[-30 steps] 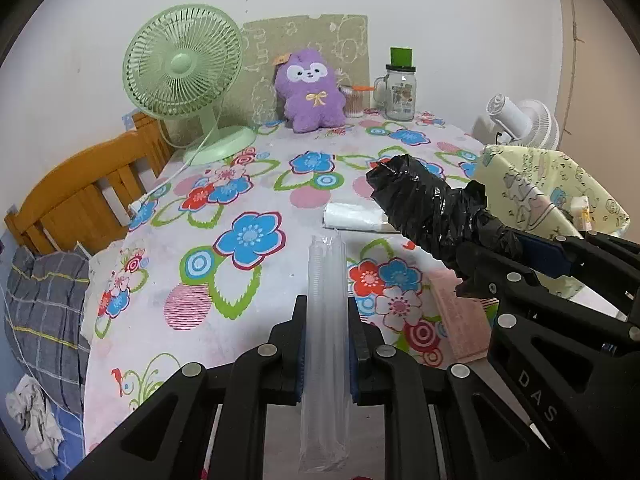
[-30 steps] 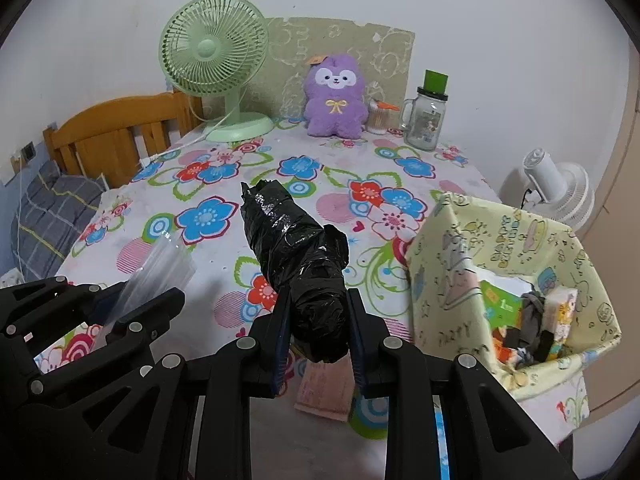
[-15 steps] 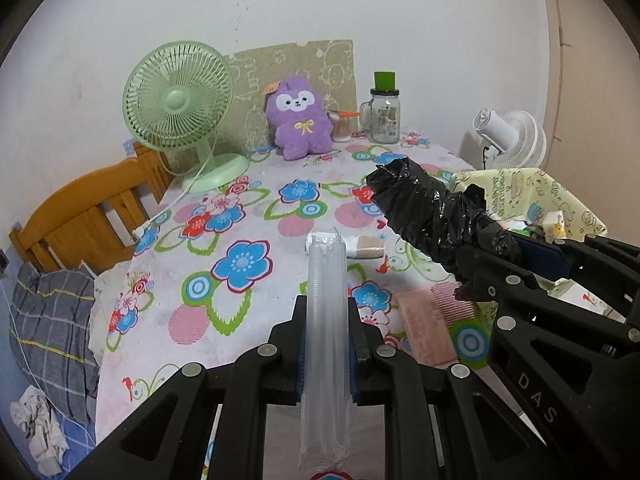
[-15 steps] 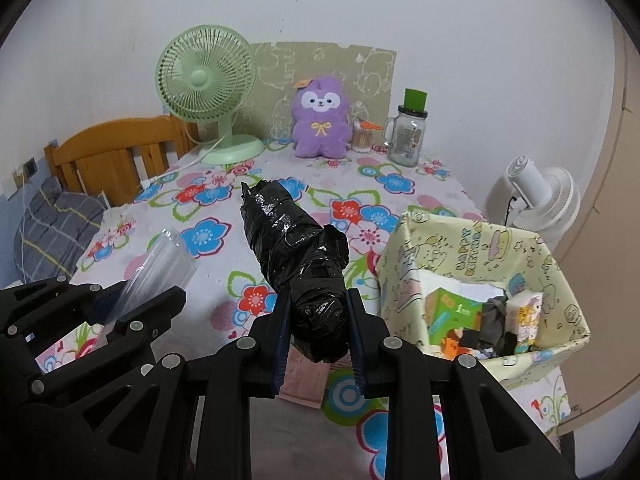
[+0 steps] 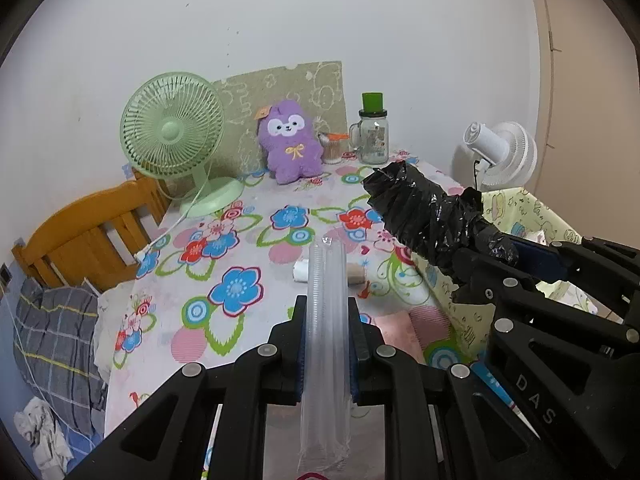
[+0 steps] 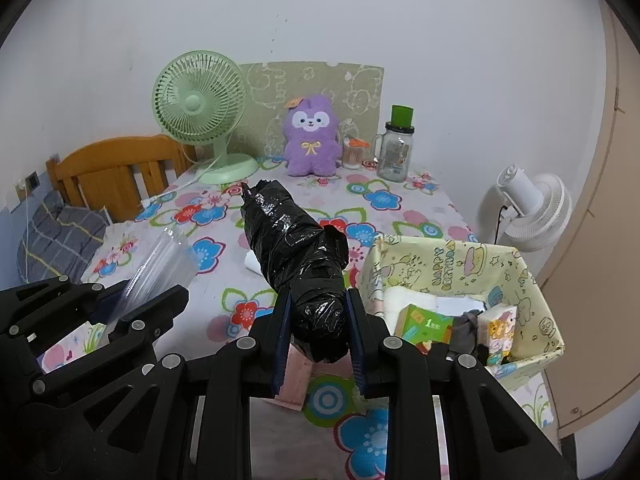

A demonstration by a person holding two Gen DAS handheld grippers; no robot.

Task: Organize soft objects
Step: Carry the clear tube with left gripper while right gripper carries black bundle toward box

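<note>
Since the earlier frame, we have raised both grippers above the table [image 6: 436, 204]. Our left gripper [image 5: 326, 340] clamps the clear plastic sleeve [image 5: 326, 320]; our right gripper [image 6: 318, 320] clamps the black bag roll [image 6: 296, 240]. The yellow basket [image 6: 532, 280] holds tissue packs [image 6: 500, 332] and a green box [image 6: 426, 324].

- A lived-in room of a home, likely a bedroom.
- The table [image 6: 436, 204] wears a bright flower-print cloth.
- A wooden bed frame [image 6: 116, 168] stands beside it, with a checked grey blanket [image 5: 52, 332].
- A purple plush toy [image 6: 310, 140], green desk fan [image 6: 200, 100] and glass mug jar [image 6: 394, 152] line the plain white wall.
- A white floor fan [image 6: 534, 208] stands near the cartoon-print storage box [image 6: 448, 256].
</note>
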